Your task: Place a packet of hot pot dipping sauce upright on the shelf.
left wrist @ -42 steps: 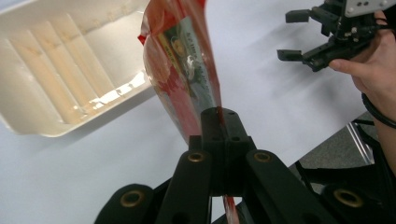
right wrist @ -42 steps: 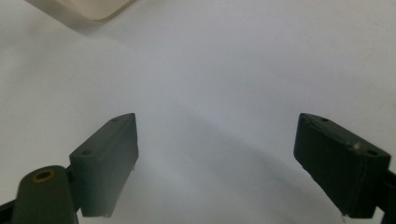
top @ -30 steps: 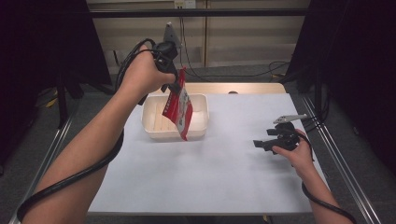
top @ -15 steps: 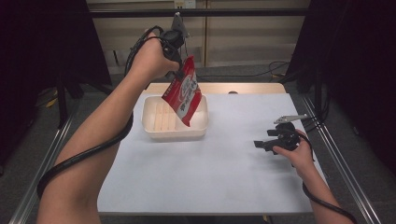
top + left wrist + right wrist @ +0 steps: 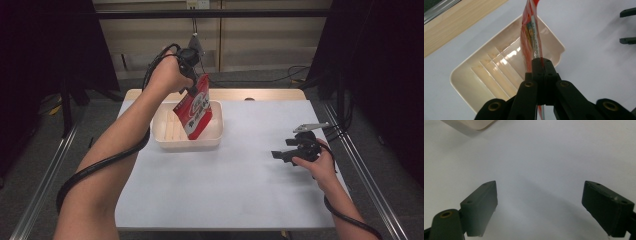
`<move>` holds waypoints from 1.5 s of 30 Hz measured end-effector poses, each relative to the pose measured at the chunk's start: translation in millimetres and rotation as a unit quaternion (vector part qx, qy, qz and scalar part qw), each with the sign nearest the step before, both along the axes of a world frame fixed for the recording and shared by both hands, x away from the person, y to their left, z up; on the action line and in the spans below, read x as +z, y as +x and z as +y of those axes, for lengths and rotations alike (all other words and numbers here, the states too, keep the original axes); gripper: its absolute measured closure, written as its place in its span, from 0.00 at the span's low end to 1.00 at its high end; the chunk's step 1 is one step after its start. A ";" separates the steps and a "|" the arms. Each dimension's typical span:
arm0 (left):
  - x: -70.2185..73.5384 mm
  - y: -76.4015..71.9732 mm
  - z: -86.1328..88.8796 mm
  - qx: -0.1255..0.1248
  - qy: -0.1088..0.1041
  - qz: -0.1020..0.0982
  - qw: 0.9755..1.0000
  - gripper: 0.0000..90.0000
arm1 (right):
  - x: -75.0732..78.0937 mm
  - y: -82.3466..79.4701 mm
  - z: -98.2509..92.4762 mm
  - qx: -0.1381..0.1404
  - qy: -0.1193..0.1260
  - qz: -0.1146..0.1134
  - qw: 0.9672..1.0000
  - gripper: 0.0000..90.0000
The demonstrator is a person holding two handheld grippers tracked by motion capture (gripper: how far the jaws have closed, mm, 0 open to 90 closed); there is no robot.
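We're on the drop-off: left gripper (image 5: 192, 89) clamped on the red packet (image 5: 194, 107), hanging over the tray (image 5: 167, 142) at table's 11 o'clock; right gripper (image 5: 280, 152) jaws apart, idle. Next: lower, release

A recording bench in a lab-like room: a white-topped table (image 5: 225, 190) at frame centre, black curtains (image 5: 45, 75) at both edges, metal rails (image 5: 360, 175) alongside, cables (image 5: 295, 72) trailing across the floor beyond.
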State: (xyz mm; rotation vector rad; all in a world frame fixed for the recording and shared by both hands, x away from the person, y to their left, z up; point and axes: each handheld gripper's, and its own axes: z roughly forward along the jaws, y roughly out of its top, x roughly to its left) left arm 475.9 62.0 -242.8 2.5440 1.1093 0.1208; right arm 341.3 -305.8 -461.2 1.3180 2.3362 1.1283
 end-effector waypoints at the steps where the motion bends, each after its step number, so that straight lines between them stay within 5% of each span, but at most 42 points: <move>1: -1.2 2.2 0.0 0.002 -0.001 -0.001 1.000 1.00 | 0.1 0.3 -0.1 0.001 0.000 -0.001 1.000 0.14; 7: -15.0 13.3 3.0 0.030 -0.044 -0.005 0.999 0.98 | -0.2 1.4 1.2 0.004 -0.001 -0.002 1.000 0.14; 10: -14.6 13.0 3.9 0.041 -0.040 -0.027 0.998 0.85 | -0.1 1.8 1.3 0.004 -0.002 -0.002 1.000 0.14; 13: -12.6 11.1 6.2 0.050 -0.041 -0.015 0.998 0.80 | -0.6 1.6 1.1 0.003 -0.003 0.002 1.000 0.14; 16: -12.2 8.2 8.7 0.061 -0.050 -0.038 0.996 0.70 | 0.0 1.1 1.2 0.002 -0.003 0.000 1.000 0.14; 20: -11.2 5.0 14.6 0.075 -0.060 -0.036 0.995 0.64 | 1.7 0.8 3.0 0.004 -0.003 -0.003 1.000 0.14; 35: -12.3 -13.3 44.4 0.075 -0.094 -0.051 0.991 0.33 | -0.8 0.4 8.0 0.005 -0.010 0.000 1.000 0.14; 45: -23.6 -37.0 67.2 0.075 -0.093 -0.059 0.991 0.26 | 1.3 -3.3 14.0 0.014 -0.017 -0.002 1.000 0.13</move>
